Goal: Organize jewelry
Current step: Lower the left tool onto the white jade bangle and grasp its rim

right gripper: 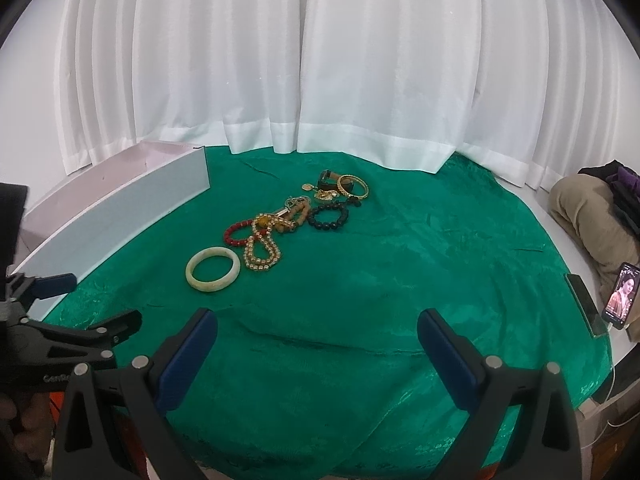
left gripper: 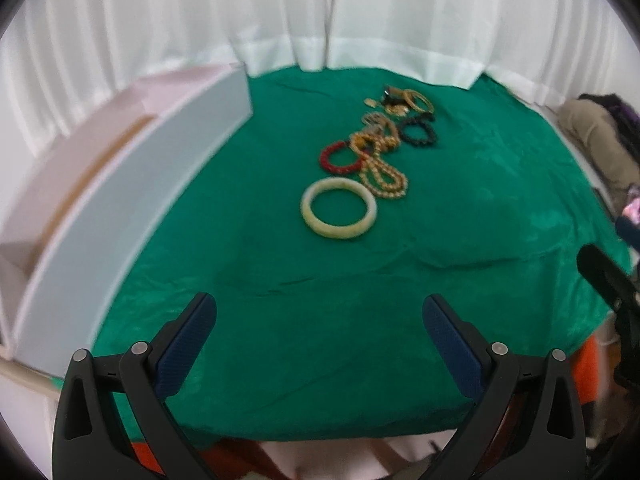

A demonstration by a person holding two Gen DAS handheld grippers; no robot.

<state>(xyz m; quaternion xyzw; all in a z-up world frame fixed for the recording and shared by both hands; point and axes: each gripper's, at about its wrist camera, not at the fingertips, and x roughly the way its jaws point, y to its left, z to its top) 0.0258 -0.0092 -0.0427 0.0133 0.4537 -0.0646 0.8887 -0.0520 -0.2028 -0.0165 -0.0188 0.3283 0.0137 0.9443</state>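
A row of jewelry lies on the green cloth (left gripper: 440, 208): a pale jade bangle (left gripper: 308, 212) (right gripper: 194, 280) nearest, then a red bead bracelet (left gripper: 325, 159) (right gripper: 229, 236), a gold bead necklace (left gripper: 394, 190) (right gripper: 262, 266), a black bead bracelet (left gripper: 420, 136) (right gripper: 330, 226) and gold bangles (left gripper: 418, 102) (right gripper: 352, 185) farthest. A long white open box (left gripper: 132, 200) (right gripper: 120, 216) lies at the left. My left gripper (left gripper: 320, 316) is open and empty, short of the bangle. My right gripper (right gripper: 318, 328) is open and empty, over the cloth's front part.
White curtains (right gripper: 320, 80) hang behind the table. A phone (right gripper: 622, 300) with a lit screen stands at the right edge, beside folded clothes (right gripper: 592, 208). The left gripper shows in the right wrist view (right gripper: 92, 316) at the far left.
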